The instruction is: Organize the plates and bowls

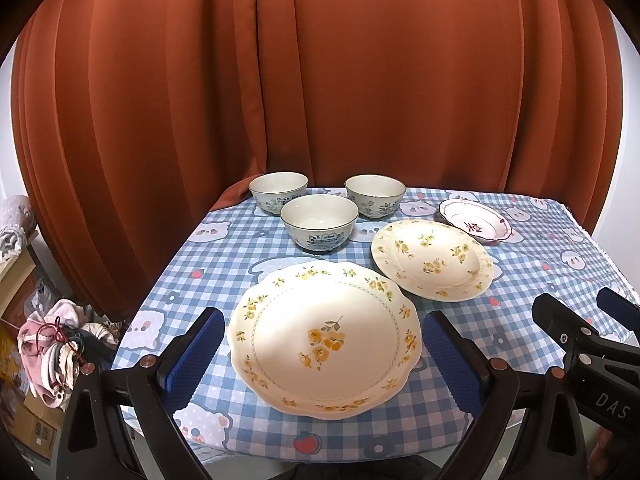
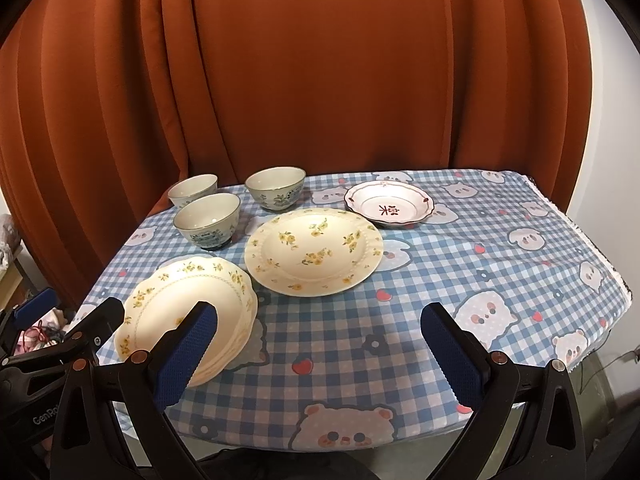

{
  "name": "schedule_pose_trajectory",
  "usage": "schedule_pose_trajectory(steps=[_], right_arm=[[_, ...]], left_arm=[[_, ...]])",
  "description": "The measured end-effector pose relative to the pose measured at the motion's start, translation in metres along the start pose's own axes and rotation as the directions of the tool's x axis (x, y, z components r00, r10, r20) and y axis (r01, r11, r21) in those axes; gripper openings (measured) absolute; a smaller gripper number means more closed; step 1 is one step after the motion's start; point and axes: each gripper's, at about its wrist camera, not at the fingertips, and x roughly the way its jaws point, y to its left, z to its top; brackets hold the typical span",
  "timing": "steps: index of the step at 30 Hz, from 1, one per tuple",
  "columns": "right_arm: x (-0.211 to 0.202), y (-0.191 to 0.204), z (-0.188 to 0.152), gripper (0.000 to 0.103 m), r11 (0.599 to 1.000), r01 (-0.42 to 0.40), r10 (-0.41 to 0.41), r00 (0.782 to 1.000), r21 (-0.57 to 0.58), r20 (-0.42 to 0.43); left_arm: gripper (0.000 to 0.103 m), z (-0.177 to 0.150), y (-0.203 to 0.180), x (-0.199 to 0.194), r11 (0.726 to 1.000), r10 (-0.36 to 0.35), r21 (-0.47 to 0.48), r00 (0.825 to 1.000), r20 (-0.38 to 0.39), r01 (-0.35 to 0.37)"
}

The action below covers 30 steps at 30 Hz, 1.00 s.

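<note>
Before rust curtains [image 1: 320, 80], a checked tablecloth [image 2: 460, 248] bears crockery; both tools [image 1: 320, 344] [image 2: 316, 344] gape, empty.

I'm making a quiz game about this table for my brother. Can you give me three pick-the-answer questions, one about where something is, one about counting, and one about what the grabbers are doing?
1. Where is the small red-patterned plate?
A. At the far side of the table, behind the round yellow-flower plate
B. Inside a bowl
C. On the floor

2. How many bowls are on the checked tablecloth?
A. One
B. Three
C. Five

3. What are the left gripper and right gripper doing?
A. Both squeezing a plate
B. Each holding a bowl
C. Both open, holding nothing

Answers: 1 A, it sits nearest the curtain. 2 B, three bowls cluster at the back left. 3 C, blue pads stand wide apart.
</note>
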Motion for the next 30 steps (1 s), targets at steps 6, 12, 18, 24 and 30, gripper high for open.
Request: schedule_pose_trajectory(steps=[6, 12, 18, 24, 30], right_arm=[[0.000, 0.000, 0.000, 0.103, 1.000, 0.002, -0.002, 1.000, 0.002, -0.002], [0.000, -0.002, -0.001, 0.103, 1.000, 0.005, -0.005, 1.000, 0.006, -0.005], [0.000, -0.005, -0.001, 0.103, 1.000, 0.012, -0.012, 1.000, 0.011, -0.016], [0.003, -0.006, 0.000, 0.103, 1.000, 0.013, -0.013, 1.000, 0.012, -0.020], [0.007, -0.010, 0.000, 0.103, 1.000, 0.015, -0.015, 0.999, 0.013, -0.030]], left_arm=[[0.099, -0.001, -0.001, -0.001, 1.000, 0.002, 0.001, 1.000, 0.001, -0.002], [0.099, -0.002, -0.002, -0.001, 1.000, 0.004, 0.001, 1.000, 0.002, -0.004], [0.099, -0.003, -0.003, -0.001, 1.000, 0.005, 0.001, 1.000, 0.003, -0.005], [0.099, -0.003, -0.004, -0.001, 1.000, 0.006, 0.001, 1.000, 0.004, -0.006], [0.099, -0.004, -0.004, -0.001, 1.000, 0.006, 0.002, 1.000, 0.004, -0.006]])
